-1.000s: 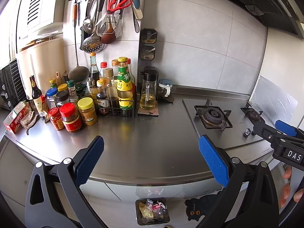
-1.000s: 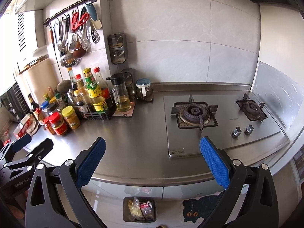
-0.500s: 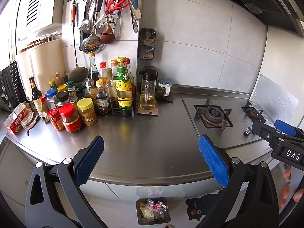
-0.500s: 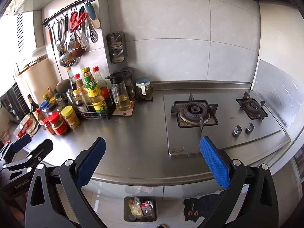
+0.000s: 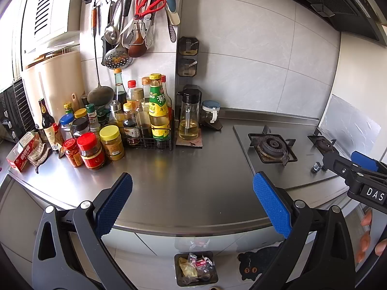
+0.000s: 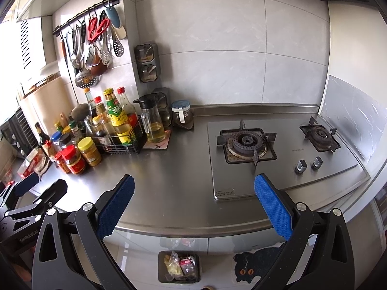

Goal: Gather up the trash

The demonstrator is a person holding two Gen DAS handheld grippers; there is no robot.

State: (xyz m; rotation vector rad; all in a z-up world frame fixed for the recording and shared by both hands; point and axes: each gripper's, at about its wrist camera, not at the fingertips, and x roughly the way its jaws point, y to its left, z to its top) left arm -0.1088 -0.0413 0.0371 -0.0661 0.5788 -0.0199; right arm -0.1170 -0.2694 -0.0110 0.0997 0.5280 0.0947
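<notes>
Left wrist view: two grippers, left gripper (image 5: 192,201) and right gripper (image 6: 194,203), were held wide, gripping nothing, above the counter's (image 5: 193,181) front edge; one trash bin (image 5: 196,269) was seen on the floor below.

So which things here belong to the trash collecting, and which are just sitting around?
Job:
- trash bin on the floor, wrappers inside
- left tongs, open
- right tongs, open

Lying about:
- condiment bottles
- oil dispenser
- gas stove
- hanging utensils
- cat mat
</notes>
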